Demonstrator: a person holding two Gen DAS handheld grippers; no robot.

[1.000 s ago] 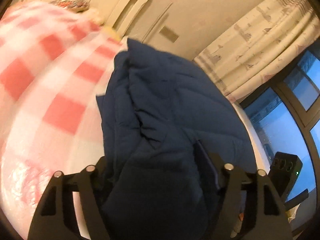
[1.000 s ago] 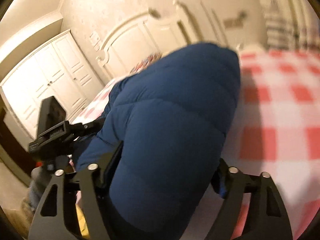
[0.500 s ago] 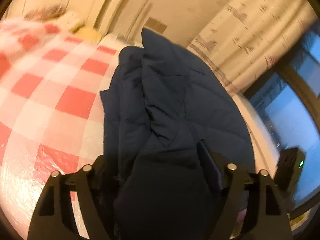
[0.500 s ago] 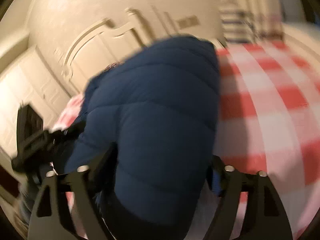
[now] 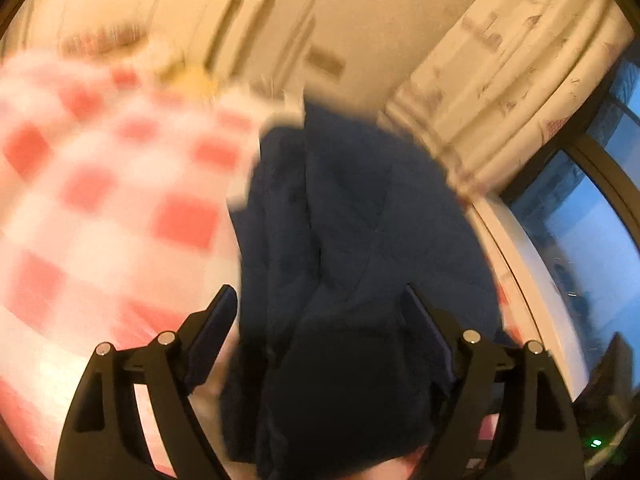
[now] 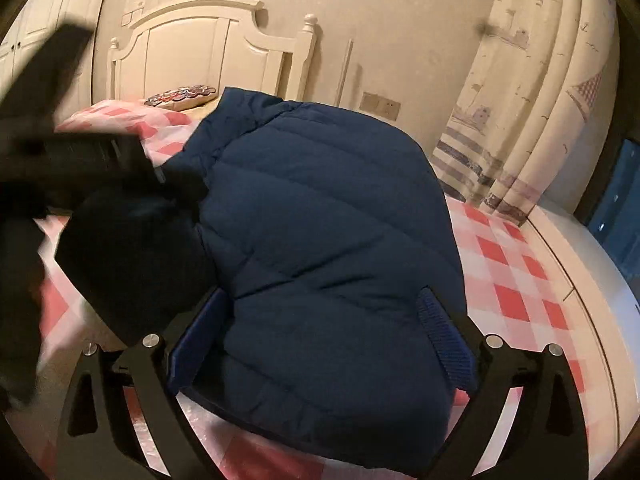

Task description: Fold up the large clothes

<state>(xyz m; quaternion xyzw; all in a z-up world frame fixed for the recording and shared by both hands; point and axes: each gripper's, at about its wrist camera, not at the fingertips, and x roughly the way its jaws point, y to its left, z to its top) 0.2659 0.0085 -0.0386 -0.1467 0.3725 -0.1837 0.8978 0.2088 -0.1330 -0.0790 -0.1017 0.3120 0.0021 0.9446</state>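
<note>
Now both tongs opening (jacket between).

A cream headboard stands against a beige wall, patterned curtains hang beside a blue-lit window, under warm yellowish light.

The left wrist view is blurred: the checked bed cover and the headboard have no sharp edges. In the right wrist view, the left gripper is a dark smear, its fingers not readable. The jacket hides the bed under it.
</note>
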